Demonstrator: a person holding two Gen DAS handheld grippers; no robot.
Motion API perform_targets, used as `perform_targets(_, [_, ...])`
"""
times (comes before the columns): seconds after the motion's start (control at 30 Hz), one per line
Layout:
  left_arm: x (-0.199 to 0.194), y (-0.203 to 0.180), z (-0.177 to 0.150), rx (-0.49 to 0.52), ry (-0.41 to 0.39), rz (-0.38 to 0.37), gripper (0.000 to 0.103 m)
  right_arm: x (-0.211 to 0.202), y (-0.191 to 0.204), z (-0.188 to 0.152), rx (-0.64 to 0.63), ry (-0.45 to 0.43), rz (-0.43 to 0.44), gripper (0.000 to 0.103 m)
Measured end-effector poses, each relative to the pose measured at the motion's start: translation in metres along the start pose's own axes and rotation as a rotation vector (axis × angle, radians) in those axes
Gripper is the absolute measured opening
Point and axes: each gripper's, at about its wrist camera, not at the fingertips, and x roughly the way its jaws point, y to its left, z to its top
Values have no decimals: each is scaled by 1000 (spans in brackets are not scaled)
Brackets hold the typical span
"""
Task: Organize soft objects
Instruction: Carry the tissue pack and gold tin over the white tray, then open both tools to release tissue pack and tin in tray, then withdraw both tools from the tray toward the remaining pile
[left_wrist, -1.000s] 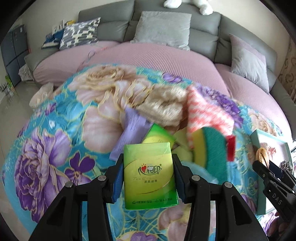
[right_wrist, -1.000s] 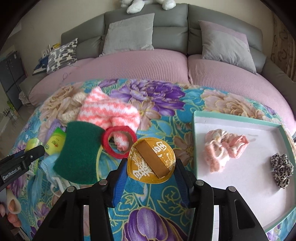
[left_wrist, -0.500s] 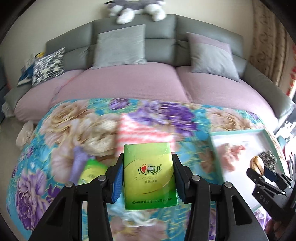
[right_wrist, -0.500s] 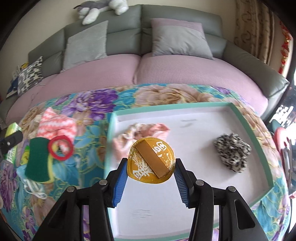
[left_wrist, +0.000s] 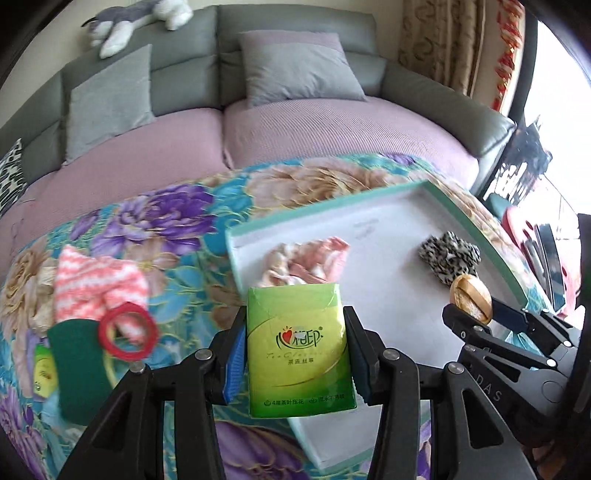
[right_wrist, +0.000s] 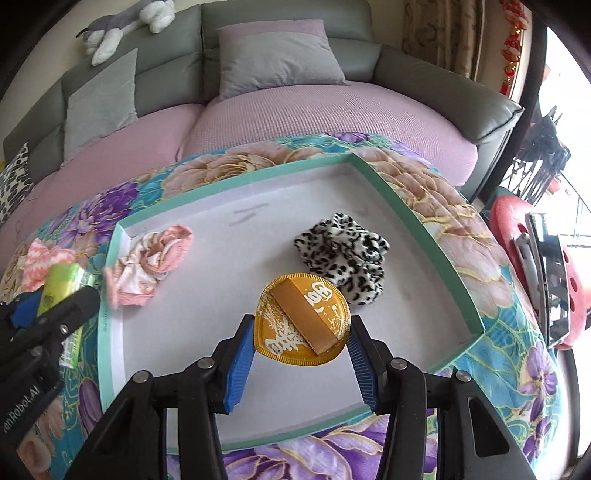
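Grippers over tray (right_wrist: 436, 236), each carrying something.
Left gripper (left_wrist: 297, 350) clamps green tissue pack (left_wrist: 298, 347); right gripper (right_wrist: 301, 334) grips gold round pad (right_wrist: 301, 319), seemingly a powder puff, beside leopard scrunchie (right_wrist: 343, 254).

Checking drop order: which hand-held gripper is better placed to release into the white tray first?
Right: its round gold puff hangs over bare floor of the teal-rimmed tray. The left's green tissue pack sits at the tray's near-left edge.

green tissue pack (left_wrist: 298, 347) upright in mid-air; gold round puff (right_wrist: 302, 319) over the tray (right_wrist: 391, 192), near leopard scrunchie (right_wrist: 343, 253).
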Motion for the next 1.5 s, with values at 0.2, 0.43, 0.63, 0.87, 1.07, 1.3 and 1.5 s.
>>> perform_targets(0.2, [22, -22, -9, 15, 49, -28, 49, 0, -16, -5, 11, 10, -9, 52])
perform_targets(0.43, [41, -30, -18, 27, 94, -6, 49, 7, -26, -8, 27, 27, -10, 52])
perform_targets(0.63, [41, -33, -19, 39, 98, 7, 50, 5, -30, -9, 37, 21, -9, 52])
perform_targets(0.87, [41, -37, -19, 49, 103, 15, 50, 4, -31, -9, 41, 20, -7, 52])
perform_targets(1.07, [40, -34, -17, 45, 100, 20, 60, 5, -31, -8, 41, 21, -10, 52])
perform_targets(1.3, [29, -20, -12, 15, 68, 52, 61, 3, -30, -7, 31, 11, -28, 68])
perform_targets(1.5, [20, 5, -8, -46, 27, 112, 91, -5, -26, -5, 10, -32, -53, 103])
